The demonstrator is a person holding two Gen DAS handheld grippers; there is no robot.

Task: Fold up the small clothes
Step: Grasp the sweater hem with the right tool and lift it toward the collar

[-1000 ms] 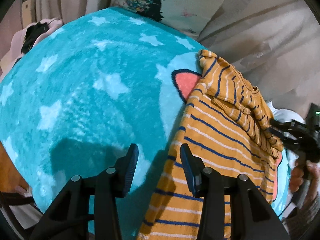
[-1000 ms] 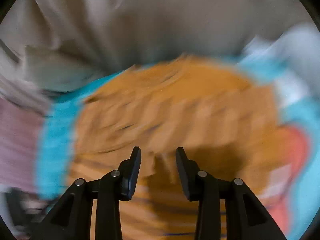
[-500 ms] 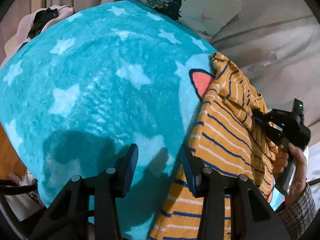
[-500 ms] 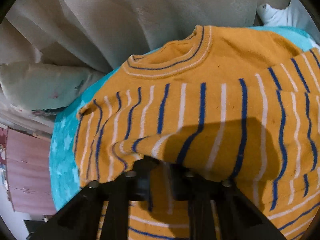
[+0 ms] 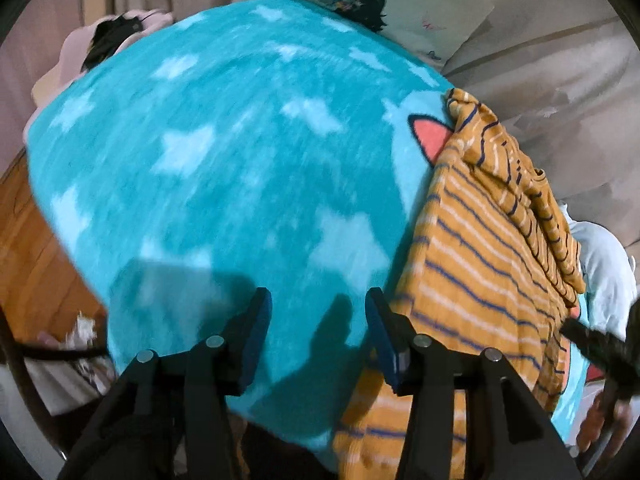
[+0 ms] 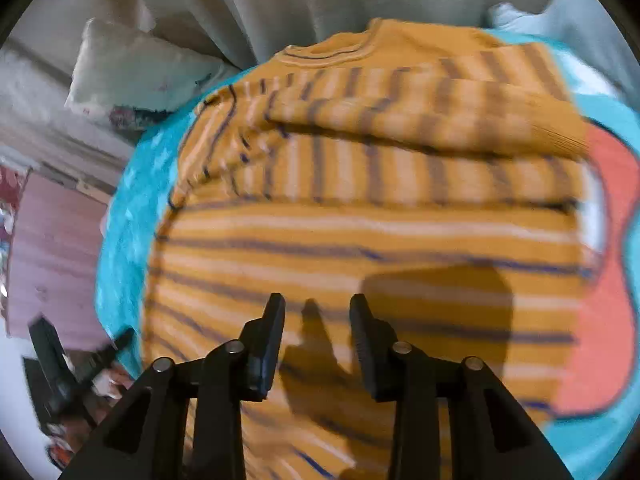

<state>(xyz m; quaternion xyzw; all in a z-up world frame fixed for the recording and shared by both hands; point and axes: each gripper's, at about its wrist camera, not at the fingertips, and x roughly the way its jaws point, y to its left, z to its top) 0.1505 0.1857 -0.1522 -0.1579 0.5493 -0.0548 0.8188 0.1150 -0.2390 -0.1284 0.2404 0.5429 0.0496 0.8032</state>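
Note:
An orange sweater with blue and white stripes point(image 5: 480, 248) lies on a turquoise star-patterned blanket point(image 5: 224, 160), its sleeves folded across the body. In the right wrist view the sweater point(image 6: 360, 232) fills the middle, neck at the far edge. My left gripper point(image 5: 318, 336) is open and empty, above the blanket just left of the sweater's edge. My right gripper point(image 6: 316, 336) is open and empty, above the sweater's lower body. The right gripper also shows blurred at the lower right of the left wrist view point(image 5: 600, 348).
A floral pillow point(image 5: 400, 0) and beige bedding point(image 5: 560, 80) lie beyond the blanket. A pink and black item point(image 5: 112, 36) sits at the far left. A wooden floor point(image 5: 28, 248) lies left of the blanket. A pale cloth point(image 5: 604, 264) lies right of the sweater.
My right gripper let go of the folded sweater edge, opened and drew back above the sweater. My left gripper shifted slightly left, staying open.

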